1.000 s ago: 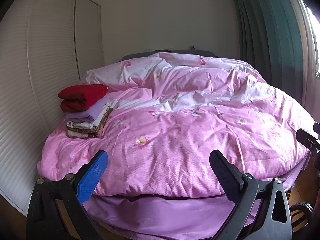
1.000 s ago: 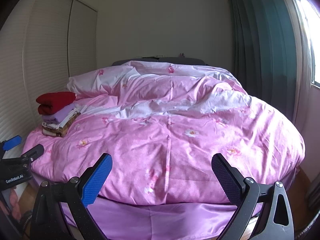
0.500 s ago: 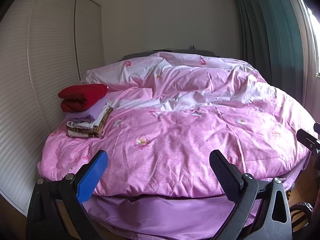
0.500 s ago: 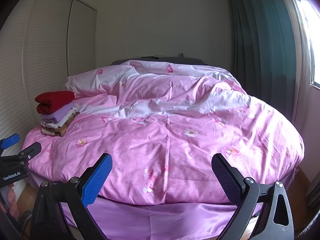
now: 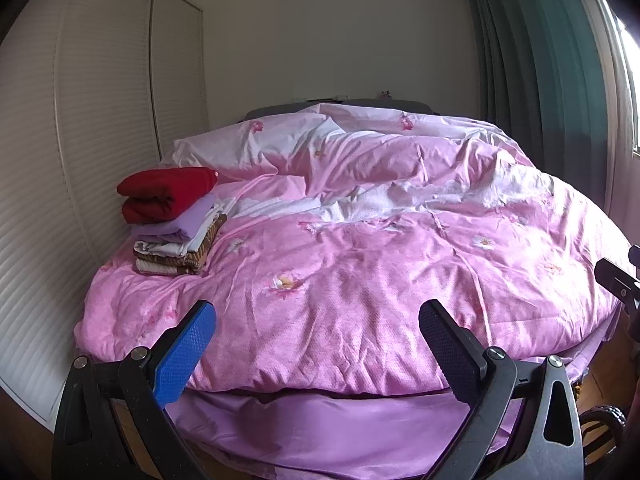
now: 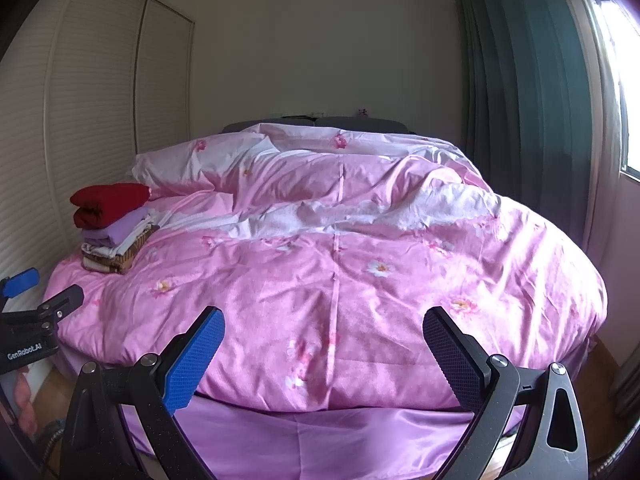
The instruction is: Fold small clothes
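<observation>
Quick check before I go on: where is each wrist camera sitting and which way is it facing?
Left wrist: at the bed's foot, facing the headboard; left gripper open in front, right gripper's tip at the right edge.
Right wrist: same spot, further right; right gripper open, left gripper at the left edge.
Shared: pink duvet, stack of folded clothes, teal curtain.

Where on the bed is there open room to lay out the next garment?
The pink duvet is bare across its near and middle stretch, from the stack of folded clothes at the left edge to the curtain side. Crowded only at that stack. Left gripper and right gripper are open, empty.
</observation>
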`<state>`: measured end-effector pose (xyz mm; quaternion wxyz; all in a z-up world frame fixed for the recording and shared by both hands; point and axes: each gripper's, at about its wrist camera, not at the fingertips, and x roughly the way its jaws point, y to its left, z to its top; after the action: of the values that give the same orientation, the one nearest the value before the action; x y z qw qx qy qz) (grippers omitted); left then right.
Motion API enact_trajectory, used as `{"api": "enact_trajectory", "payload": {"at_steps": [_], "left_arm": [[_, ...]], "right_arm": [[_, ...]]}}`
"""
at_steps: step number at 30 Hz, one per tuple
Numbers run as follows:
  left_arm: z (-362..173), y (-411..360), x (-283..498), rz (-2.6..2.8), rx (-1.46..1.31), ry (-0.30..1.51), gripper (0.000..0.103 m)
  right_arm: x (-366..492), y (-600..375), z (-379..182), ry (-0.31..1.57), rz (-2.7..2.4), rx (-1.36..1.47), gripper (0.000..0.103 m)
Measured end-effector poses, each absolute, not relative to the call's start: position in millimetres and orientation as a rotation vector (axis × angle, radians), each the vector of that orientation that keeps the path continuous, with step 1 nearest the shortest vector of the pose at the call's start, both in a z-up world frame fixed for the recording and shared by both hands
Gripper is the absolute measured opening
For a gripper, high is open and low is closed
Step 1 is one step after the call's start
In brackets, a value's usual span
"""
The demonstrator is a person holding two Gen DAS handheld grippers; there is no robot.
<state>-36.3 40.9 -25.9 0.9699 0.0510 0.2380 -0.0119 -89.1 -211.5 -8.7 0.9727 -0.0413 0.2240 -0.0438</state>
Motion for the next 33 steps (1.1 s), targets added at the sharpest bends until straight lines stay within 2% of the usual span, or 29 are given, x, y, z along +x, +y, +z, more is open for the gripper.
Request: {"api": "enact_trajectory", "payload": {"at_steps": [33], "left_arm": [[-34.9, 34.0, -35.0, -0.016, 0.123, 0.508, 0.103]], "right_arm": [[-88.1, -213.3, -8.1, 0.451, -0.089, -0.081, 0.1]]}}
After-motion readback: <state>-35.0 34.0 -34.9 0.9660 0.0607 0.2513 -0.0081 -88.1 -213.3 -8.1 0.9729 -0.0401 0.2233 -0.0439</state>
